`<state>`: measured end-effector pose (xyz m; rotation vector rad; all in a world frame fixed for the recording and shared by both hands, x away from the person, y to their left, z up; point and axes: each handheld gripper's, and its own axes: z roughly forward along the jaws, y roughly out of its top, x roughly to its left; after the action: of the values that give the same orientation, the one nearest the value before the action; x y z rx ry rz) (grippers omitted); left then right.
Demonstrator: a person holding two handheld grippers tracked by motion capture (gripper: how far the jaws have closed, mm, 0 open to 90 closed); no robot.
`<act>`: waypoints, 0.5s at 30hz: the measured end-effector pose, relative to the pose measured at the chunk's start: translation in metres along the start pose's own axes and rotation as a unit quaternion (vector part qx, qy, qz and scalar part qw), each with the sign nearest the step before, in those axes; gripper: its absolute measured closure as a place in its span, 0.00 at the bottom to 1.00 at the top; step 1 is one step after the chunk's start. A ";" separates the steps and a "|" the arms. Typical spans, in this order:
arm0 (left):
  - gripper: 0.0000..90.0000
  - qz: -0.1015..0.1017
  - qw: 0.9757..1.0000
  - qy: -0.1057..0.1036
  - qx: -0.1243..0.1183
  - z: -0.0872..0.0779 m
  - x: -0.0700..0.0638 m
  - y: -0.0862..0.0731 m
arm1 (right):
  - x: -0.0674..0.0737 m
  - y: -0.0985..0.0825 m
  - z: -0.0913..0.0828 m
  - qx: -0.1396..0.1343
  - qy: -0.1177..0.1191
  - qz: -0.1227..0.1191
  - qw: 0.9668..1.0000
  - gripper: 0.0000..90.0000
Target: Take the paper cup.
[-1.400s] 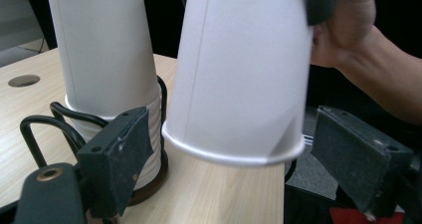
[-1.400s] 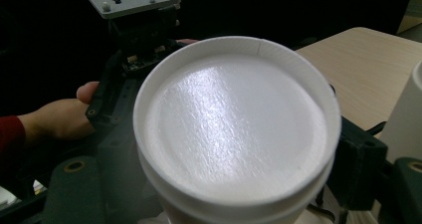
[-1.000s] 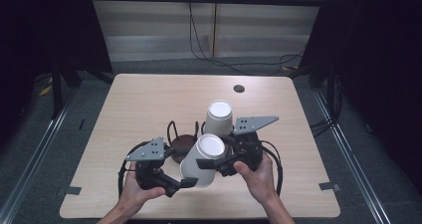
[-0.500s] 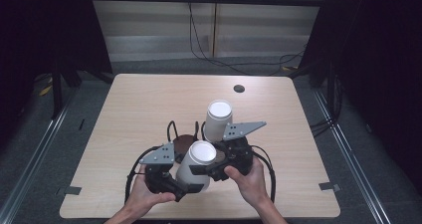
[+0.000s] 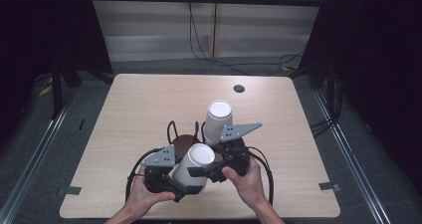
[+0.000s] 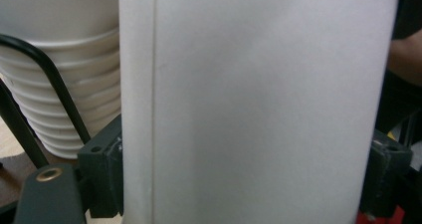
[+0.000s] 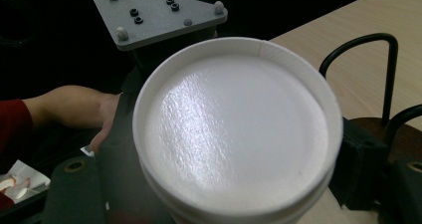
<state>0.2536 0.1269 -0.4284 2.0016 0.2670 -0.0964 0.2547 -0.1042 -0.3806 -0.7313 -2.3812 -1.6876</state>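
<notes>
- The left gripper (image 5: 174,181), in the person's left hand (image 5: 142,199) at the near edge of the wooden table (image 5: 129,109), has just been closing its jaws. In the left gripper view they press both sides of a white paper cup (image 6: 259,104).
- That cup (image 5: 194,164) lies tilted between the two grippers, its closed base facing up and away from the person.
- A dark round stand with black wire loops (image 5: 185,140) sits just behind it.
- The right gripper (image 5: 211,169), in the right hand (image 5: 246,181), meets the cup near its base (image 7: 236,129); I cannot tell how its jaws stand.
- A stack of white paper cups (image 5: 218,120) stands just beyond, base up.
</notes>
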 end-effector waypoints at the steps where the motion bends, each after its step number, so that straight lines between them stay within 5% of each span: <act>1: 0.18 0.000 1.000 -0.001 0.007 0.000 0.000 -0.001 | -0.001 -0.001 0.001 0.001 0.002 0.003 1.000 0.26; 15: 0.21 -0.009 0.999 -0.006 0.051 -0.002 0.002 -0.001 | -0.003 -0.006 0.003 0.003 0.005 -0.003 1.000 0.15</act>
<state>0.2549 0.1295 -0.4290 2.1004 0.2760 -0.1359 0.2552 -0.1038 -0.3880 -0.7128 -2.3831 -1.6823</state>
